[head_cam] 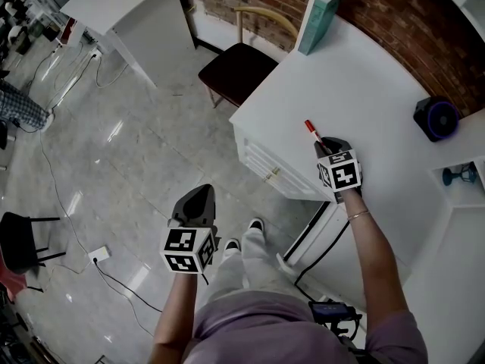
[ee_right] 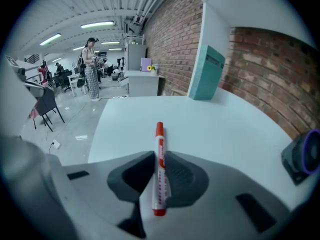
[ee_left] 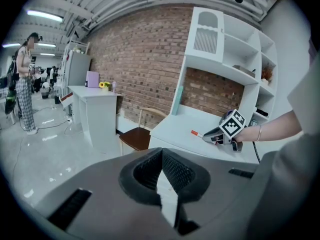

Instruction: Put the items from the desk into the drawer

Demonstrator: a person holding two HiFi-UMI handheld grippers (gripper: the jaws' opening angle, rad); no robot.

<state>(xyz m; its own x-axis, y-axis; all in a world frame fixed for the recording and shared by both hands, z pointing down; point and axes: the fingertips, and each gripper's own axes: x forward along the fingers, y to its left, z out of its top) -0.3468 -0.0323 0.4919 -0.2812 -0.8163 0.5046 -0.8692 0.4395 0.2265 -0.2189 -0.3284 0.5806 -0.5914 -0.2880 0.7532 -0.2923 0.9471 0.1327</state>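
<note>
the left gripper (ee_left: 162,156) is held low at the person's left side and points forward. the left arm (head_cam: 173,317) is bent, with the hand tucked in behind the gripper. its two jaws are pressed together and there is nothing between them. the right arm (head_cam: 379,264) is stretched out in front and is nearly straight. there is a thin bangle (head_cam: 358,215) on the wrist. the right gripper (head_cam: 324,146) points forward and a little to the left. its jaws are closed tight on a red and white marker (ee_right: 159,149), which sticks out past the tips.
</note>
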